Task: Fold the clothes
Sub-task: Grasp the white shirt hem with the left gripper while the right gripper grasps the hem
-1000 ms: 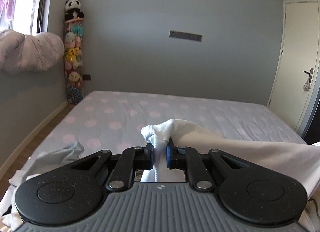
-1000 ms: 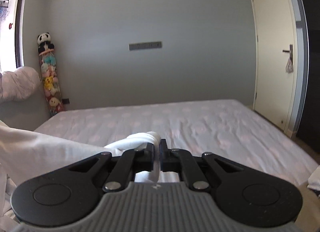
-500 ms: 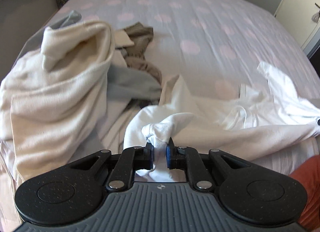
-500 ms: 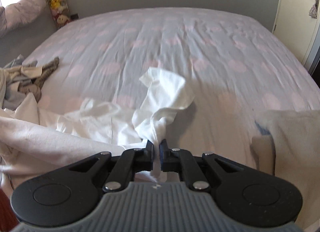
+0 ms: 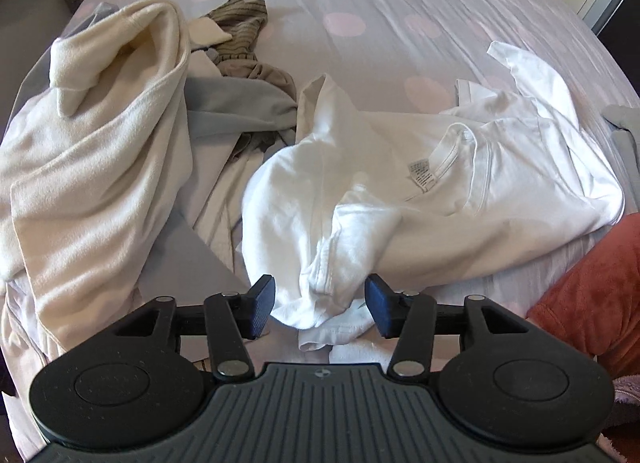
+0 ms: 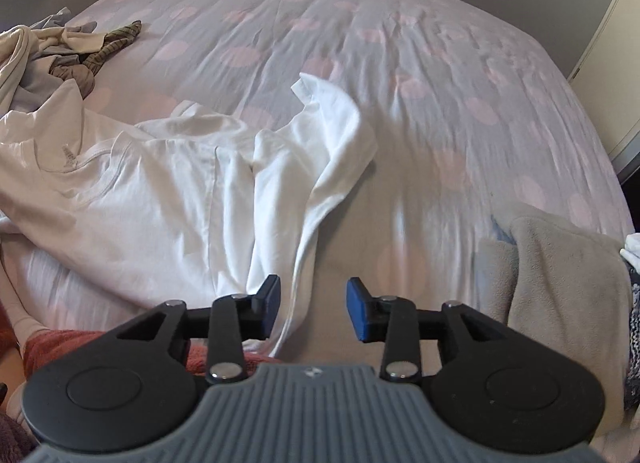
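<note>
Broadly, a wide bed (image 6: 400, 63) in a pale lilac sheet dotted with pink circles is filling both views, carrying everything else. Across its near edge a white cotton T-shirt (image 5: 460, 183) is lying crumpled, its neckline and printed care label (image 5: 421, 175) facing up and one short sleeve (image 6: 332, 119) reaching toward the far side; the right wrist view is showing the same shirt (image 6: 160, 203) spreading from the near left to the middle. At the left a cream fleece sweatshirt (image 5: 100, 143) is lying heaped, and just beside its right edge a grey garment (image 5: 240, 103) and an olive striped knit piece (image 5: 240, 19) are lying tangled, touching the shirt's far left corner. At the near right of the right wrist view a folded grey fleece cloth (image 6: 560, 283) is resting on the bed's edge, apart from the shirt. A rust-orange fuzzy fabric (image 5: 580, 295) is showing at the near right of the left wrist view.

Over the shirt's near left end the left gripper (image 5: 320, 303) is pointing steeply down, its jaws opening; a bunched hem is sitting between the blue pads (image 5: 262, 305), which are standing clear of it. The right gripper (image 6: 312, 307) is likewise opening its jaws over the shirt's near right edge, a fold of white cloth lying between them just beside the left pad (image 6: 269, 307), unpinched.
</note>
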`<state>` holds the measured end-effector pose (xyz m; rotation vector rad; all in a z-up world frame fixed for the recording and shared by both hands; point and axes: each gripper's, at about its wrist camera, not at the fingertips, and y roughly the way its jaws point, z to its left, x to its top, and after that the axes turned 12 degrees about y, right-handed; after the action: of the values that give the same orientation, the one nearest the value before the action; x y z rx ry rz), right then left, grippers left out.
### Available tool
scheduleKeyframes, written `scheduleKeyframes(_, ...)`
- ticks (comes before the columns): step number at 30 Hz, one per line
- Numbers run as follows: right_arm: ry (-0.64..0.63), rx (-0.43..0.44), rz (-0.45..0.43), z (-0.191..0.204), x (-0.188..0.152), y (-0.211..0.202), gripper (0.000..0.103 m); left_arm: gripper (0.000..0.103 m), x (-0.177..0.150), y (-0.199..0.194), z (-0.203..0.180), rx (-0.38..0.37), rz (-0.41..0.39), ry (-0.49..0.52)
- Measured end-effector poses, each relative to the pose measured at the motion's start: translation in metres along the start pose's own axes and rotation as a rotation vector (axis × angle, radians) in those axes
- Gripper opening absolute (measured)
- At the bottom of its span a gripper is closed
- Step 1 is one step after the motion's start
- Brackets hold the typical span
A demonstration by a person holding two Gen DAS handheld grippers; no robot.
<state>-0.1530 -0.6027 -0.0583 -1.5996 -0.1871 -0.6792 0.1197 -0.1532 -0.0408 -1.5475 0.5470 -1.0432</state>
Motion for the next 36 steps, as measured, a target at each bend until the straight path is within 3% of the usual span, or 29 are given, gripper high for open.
scheduleKeyframes(7,-0.041,0.042,-0.038,0.02,0.021,0.009,0.042,0.048,0.028,0.01,0.001,0.0,-0.062,-0.022)
scheduleKeyframes(13,-0.109,0.117,-0.029,0.059,0.032,0.032,0.042,0.047,0.04,0.061,0.004,-0.018,0.052,-0.015)
scheduleKeyframes(19,-0.179,0.153,-0.017,0.079,0.045,0.053,0.043,0.047,0.019,0.095,0.004,-0.032,0.184,0.033)
scheduleKeyframes(25,-0.275,0.194,-0.005,0.094,0.064,0.082,0.043,0.047,0.01,0.108,0.009,-0.079,0.207,0.021)
scheduleKeyframes(27,-0.334,0.209,-0.009,0.1,0.072,0.092,0.043,0.039,0.01,0.107,0.005,-0.087,0.207,0.042)
scheduleKeyframes(31,-0.468,0.24,-0.006,0.113,0.087,0.112,0.04,0.036,0.01,0.101,-0.003,-0.085,0.208,0.083)
scheduleKeyframes(36,-0.576,0.275,0.054,0.126,0.103,0.147,0.038,0.035,0.008,0.093,0.009,-0.159,0.191,0.034)
